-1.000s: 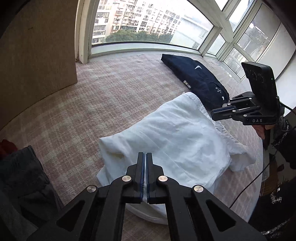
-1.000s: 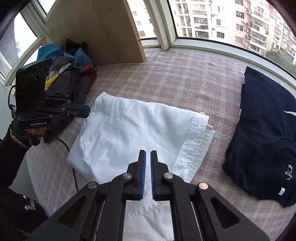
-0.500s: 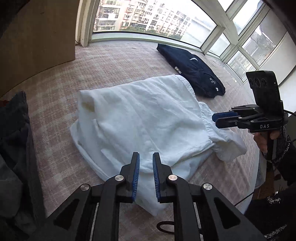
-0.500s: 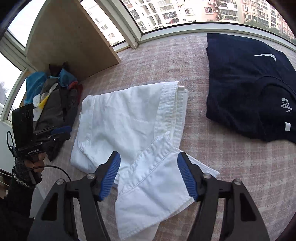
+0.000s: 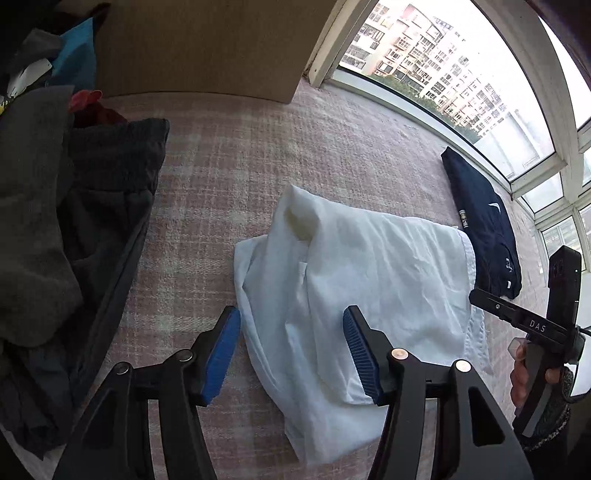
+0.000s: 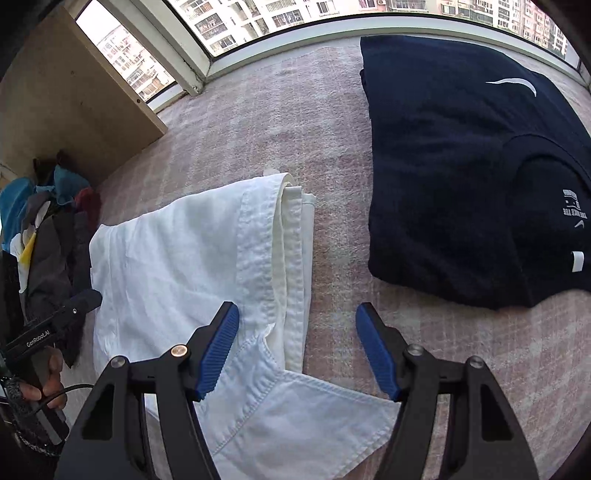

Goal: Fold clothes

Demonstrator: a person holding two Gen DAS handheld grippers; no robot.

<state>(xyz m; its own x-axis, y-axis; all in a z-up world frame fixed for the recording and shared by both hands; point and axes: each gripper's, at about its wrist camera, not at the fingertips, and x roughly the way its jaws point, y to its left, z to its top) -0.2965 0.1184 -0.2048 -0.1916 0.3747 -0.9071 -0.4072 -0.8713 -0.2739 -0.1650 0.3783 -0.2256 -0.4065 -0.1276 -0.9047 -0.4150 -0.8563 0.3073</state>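
Blue-padded left gripper [image 5: 291, 349] and right gripper [image 6: 297, 350] gape wide, holding nothing, over the folded white cotton shirt [image 5: 369, 273] mid-frame on pink checked cloth [image 6: 332, 129].

Home, bay-window nook: curved windows [image 5: 461, 92] facing apartment blocks [image 6: 258, 14], pink plaid mat [image 5: 240, 166], unsorted clothes pile [image 5: 55, 203] on the left, wooden panel [image 5: 199, 44] at the far side.

Right gripper [image 6: 297, 350] agape over white shirt [image 6: 192, 266]; navy shirt [image 6: 461, 177] beside
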